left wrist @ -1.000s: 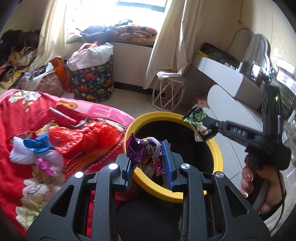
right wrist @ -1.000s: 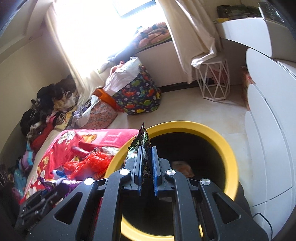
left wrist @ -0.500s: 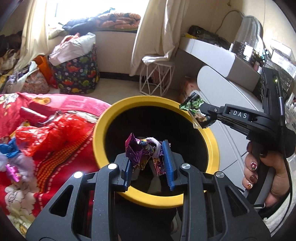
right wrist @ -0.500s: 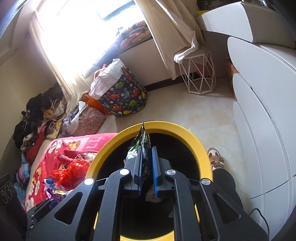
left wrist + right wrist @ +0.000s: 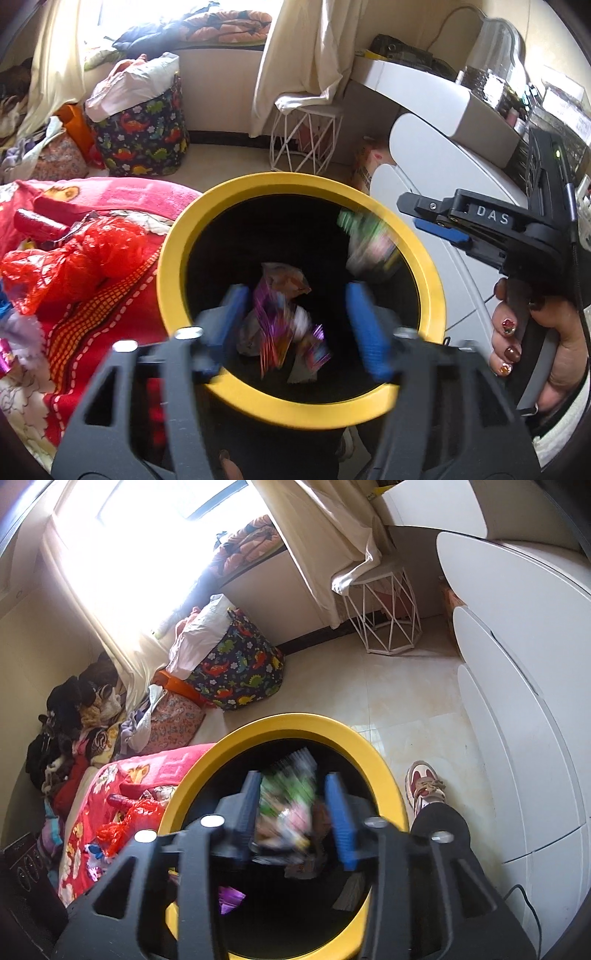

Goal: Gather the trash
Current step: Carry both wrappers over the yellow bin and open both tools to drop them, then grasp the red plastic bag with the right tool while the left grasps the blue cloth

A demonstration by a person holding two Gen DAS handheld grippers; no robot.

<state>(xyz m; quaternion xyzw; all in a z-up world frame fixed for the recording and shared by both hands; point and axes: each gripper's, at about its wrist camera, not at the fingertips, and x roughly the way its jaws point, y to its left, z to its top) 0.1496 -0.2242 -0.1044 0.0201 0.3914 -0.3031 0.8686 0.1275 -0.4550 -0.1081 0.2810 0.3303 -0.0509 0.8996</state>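
Yellow-rimmed black bin, centre. Left gripper at 6 o'clock, jaws opening, purple foil wrapper loose between its pads. Right gripper, jaws opening; blurred green wrapper between its pads, over the bin mouth.

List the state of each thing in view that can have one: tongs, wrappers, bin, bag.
Left tongs: jaws opening, nothing gripped.
Purple wrapper: blurred, loose between the left pads, over the bin mouth.
Right tongs: jaws opening, nothing gripped.
Green wrapper: blurred, loose between the right pads, over the bin mouth.
Yellow-rimmed bin: upright, open, trash inside.
Red plastic bag: crumpled on the blanket.
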